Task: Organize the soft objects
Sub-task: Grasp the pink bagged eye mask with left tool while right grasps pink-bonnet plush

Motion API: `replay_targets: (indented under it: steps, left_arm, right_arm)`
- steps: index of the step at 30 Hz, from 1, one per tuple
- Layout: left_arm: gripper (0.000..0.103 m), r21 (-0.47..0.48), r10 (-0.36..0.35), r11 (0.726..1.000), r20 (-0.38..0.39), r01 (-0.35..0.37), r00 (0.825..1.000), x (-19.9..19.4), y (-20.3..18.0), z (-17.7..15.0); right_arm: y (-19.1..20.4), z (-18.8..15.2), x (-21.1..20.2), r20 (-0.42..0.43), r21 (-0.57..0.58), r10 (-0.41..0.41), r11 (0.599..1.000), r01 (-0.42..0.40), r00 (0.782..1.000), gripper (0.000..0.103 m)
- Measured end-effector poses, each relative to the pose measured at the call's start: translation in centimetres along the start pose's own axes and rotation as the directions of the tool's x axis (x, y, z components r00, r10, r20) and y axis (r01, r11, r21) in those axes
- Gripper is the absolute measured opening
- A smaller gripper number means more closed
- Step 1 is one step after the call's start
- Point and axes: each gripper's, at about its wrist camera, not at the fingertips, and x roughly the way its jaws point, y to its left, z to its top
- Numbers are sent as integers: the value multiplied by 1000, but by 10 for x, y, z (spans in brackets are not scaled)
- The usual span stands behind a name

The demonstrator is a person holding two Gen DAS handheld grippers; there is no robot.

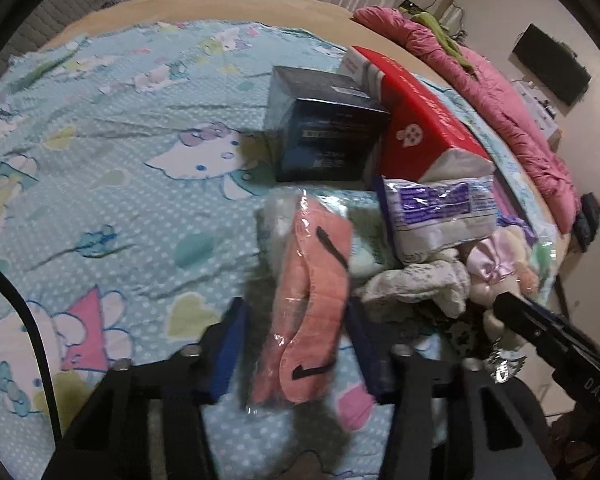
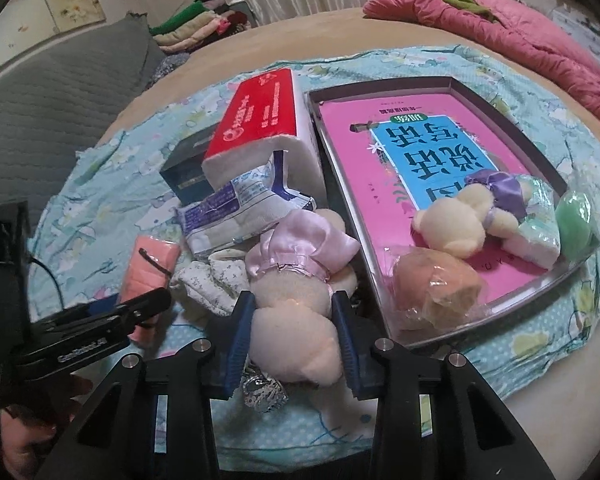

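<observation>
My left gripper (image 1: pixel 296 344) is shut on a salmon-pink soft pad in clear wrap (image 1: pixel 308 300), which hangs just above the cartoon-print sheet (image 1: pixel 120 200) with its shadow beneath. In the right wrist view the same pink pad (image 2: pixel 152 260) shows beside the left gripper (image 2: pixel 140 312). My right gripper (image 2: pixel 294 340) is shut on a cream plush bear in a pink satin dress (image 2: pixel 300 248), its blue pads pressing on the bear's body. The bear (image 1: pixel 496 272) and the right gripper's finger (image 1: pixel 540 328) appear at the right of the left wrist view.
A grey tray (image 2: pixel 452 84) holds a pink book, a second plush bear in purple (image 2: pixel 460 220), a green soft thing (image 2: pixel 576 224) and an orange wrapped one (image 2: pixel 436 284). A red tissue pack (image 2: pixel 256 120), a blue-white packet (image 2: pixel 236 208), a dark box (image 1: pixel 324 128) and patterned cloth (image 2: pixel 212 280) crowd the middle.
</observation>
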Motion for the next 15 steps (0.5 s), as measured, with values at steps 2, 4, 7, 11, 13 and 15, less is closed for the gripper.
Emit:
replay_targets:
  steps: [2,4,7,11,13,15]
  left_arm:
    - [38,-1,-10,1000,-7,10,1000,1,0,0]
    - [36,2,-8,1000,-5,8,1000,0,0,-1]
    - [36,-3,-10,1000,-2,10,1000,-1,1,0]
    - [36,-6,-15,1000,7,15,1000,-4,1,-1]
    - [36,-3,-17,1000,9,17,1000,-6,1,-2]
    - [36,2,-19,1000,4,19,1000,-5,1,-2]
  right_arm:
    - [-2,-2,-1,-5,13,2,1000,-2,1000,40]
    - [-2,-3,1,-19,14,1,1000,-1,1000,40]
    - [4,-5,8,-36,-14,-5,1000,5,999,45]
    - [12,-6,17,-54,-55,-48,997,45,997,50]
    - [17,-5,22,-57,-81,-76,994,71,996,51]
    - [16,-5,27,-62,-95,-88,992,82,994,50]
